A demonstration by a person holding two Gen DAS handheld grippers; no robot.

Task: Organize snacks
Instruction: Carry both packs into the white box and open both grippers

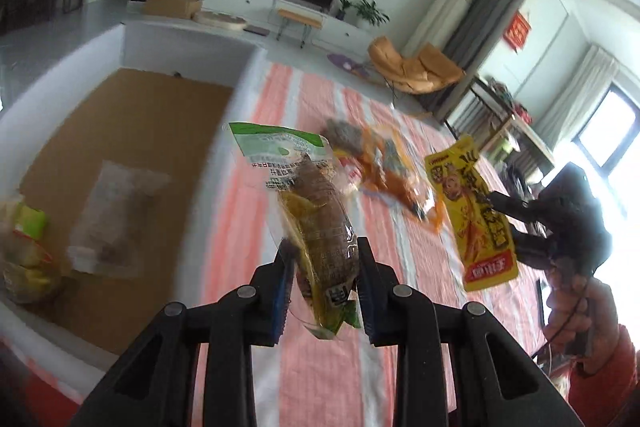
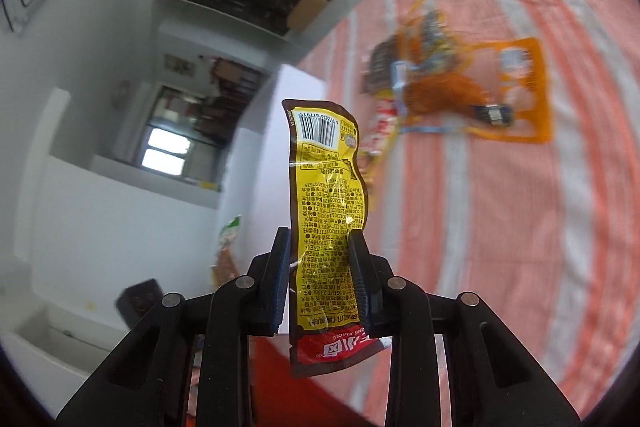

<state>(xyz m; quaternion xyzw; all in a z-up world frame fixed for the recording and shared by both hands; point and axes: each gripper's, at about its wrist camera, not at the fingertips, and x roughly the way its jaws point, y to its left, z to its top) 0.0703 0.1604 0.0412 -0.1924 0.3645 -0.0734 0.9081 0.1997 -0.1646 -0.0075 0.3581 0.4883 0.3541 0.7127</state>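
Above the striped surface (image 1: 320, 379), each hand-held gripper is clamped on a packet: left hand-held gripper (image 1: 325, 259) on green-topped snack (image 1: 316, 211), right hand-held gripper (image 2: 320, 247) on yellow pouch (image 2: 326, 211). Slick film could slip loose toward the box (image 1: 120, 131) at 9 o'clock.

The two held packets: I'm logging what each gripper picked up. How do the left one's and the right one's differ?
The left gripper holds a clear, green-topped packet, bulging around a brown snack; the right gripper holds a flat, opaque yellow packet with a red end. The green-topped packet leans; the yellow packet stands nearly upright. Both are clamped near one end, off the striped cloth.
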